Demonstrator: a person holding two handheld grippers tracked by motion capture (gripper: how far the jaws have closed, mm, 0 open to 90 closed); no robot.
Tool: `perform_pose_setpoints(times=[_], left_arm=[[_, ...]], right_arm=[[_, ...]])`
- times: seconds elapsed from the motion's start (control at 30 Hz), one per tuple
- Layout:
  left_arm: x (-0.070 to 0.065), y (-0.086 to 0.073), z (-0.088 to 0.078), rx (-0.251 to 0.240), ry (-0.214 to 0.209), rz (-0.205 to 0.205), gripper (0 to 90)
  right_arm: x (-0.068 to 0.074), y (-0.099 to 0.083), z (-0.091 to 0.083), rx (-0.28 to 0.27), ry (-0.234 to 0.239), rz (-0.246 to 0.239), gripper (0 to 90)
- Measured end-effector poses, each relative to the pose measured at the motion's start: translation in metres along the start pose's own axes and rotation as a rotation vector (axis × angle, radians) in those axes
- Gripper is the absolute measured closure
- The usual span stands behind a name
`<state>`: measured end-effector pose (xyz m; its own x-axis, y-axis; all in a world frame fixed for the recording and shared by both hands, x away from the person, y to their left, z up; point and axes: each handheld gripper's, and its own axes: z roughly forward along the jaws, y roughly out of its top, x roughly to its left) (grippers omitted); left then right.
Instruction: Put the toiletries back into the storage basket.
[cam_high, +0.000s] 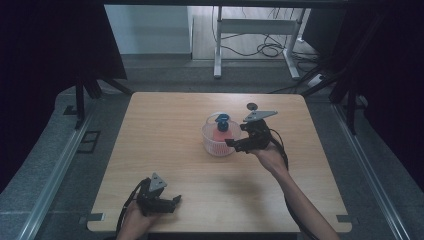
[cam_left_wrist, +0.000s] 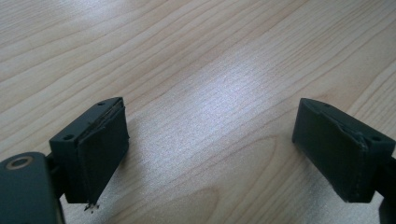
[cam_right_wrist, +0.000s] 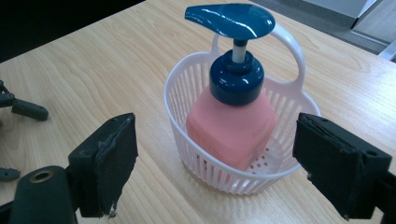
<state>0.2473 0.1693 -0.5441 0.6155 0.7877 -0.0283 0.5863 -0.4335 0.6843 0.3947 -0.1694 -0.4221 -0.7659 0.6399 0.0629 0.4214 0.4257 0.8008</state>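
Observation:
A pink soap bottle (cam_right_wrist: 231, 128) with a dark blue pump head (cam_right_wrist: 229, 19) stands inside a small white slatted basket (cam_right_wrist: 187, 140) with a handle. In the high view the basket (cam_high: 215, 145) sits near the table's middle, right of centre. My right gripper (cam_right_wrist: 215, 163) (cam_high: 231, 143) is open, its jaws apart just short of the basket's near rim, touching nothing. My left gripper (cam_high: 175, 201) (cam_left_wrist: 210, 154) rests near the table's front edge, open, with bare wood between its jaws.
The wooden table (cam_high: 165, 125) has a small dark round object (cam_high: 252, 106) near its far edge. Parts of the left gripper (cam_right_wrist: 23, 109) show at the left of the right gripper view. Beyond the table stand a white frame (cam_high: 250, 40) and floor cables (cam_high: 270, 49).

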Motion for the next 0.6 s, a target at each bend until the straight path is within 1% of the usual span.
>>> perform_pose_setpoints(times=[0.6], left_arm=[[0.0,0.0,0.0,0.001,0.001,0.001,10.3]], right_arm=[[0.002,-0.018,-0.011,0.004,0.006,-0.004,13.3]])
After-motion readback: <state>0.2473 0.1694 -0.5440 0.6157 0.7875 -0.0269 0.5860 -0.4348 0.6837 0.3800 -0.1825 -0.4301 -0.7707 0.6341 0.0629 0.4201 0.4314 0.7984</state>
